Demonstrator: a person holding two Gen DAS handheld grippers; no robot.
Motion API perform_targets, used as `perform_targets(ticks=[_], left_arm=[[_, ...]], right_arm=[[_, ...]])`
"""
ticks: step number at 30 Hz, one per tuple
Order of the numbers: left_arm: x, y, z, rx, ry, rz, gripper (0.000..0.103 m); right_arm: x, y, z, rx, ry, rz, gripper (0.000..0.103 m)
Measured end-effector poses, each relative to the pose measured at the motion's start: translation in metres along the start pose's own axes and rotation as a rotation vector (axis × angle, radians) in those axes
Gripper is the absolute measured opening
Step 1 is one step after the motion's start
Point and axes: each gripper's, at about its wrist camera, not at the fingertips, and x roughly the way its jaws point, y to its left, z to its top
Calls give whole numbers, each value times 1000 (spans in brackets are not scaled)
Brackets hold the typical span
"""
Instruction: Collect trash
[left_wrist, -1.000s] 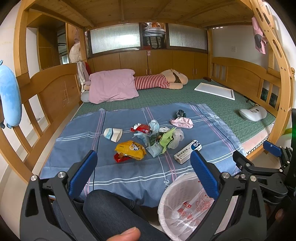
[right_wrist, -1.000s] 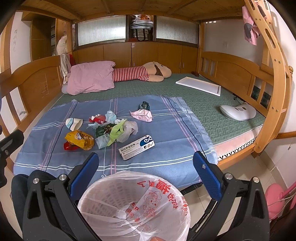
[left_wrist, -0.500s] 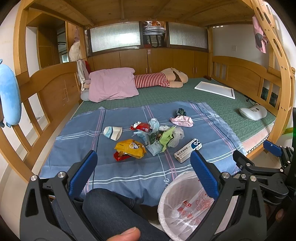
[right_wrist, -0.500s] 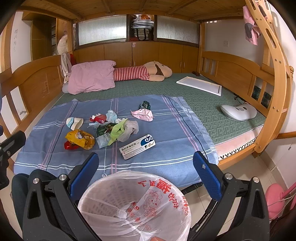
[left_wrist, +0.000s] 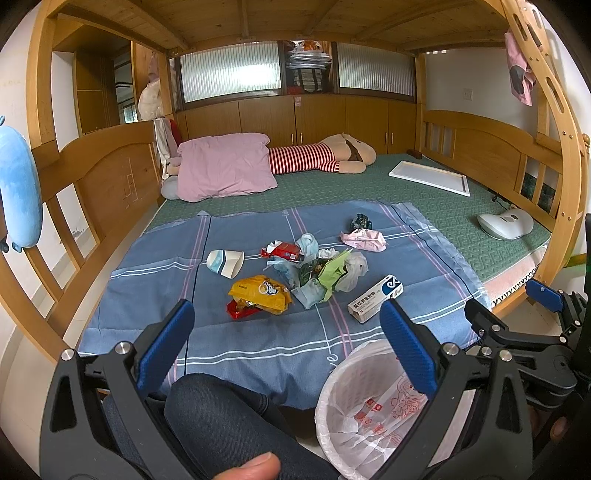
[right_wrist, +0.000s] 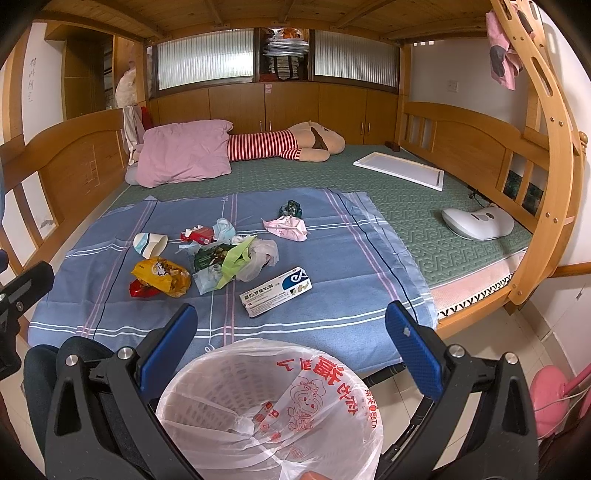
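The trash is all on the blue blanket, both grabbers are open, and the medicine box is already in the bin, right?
Not quite. The medicine box isn't in the bin; the right wrist view shows it lying on the blue blanket beside the other trash. The rest holds: the left gripper and right gripper are open and empty.

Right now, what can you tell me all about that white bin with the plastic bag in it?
The white bin is a round plastic basket with a lattice of small holes in its wall. A thin, see-through bag lines it, printed with red characters and a cartoon figure, its edge folded over the rim. It stands upright on the floor at the near edge of the bed, below the blue checked sheet, next to a person's knee. No trash shows inside.
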Motion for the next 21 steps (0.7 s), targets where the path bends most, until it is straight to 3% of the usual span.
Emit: perform_targets(ticks=[21], left_arm=[[1,2,-2,-1,7,0,100]], right_arm=[[0,0,0,1,1,1,100]])
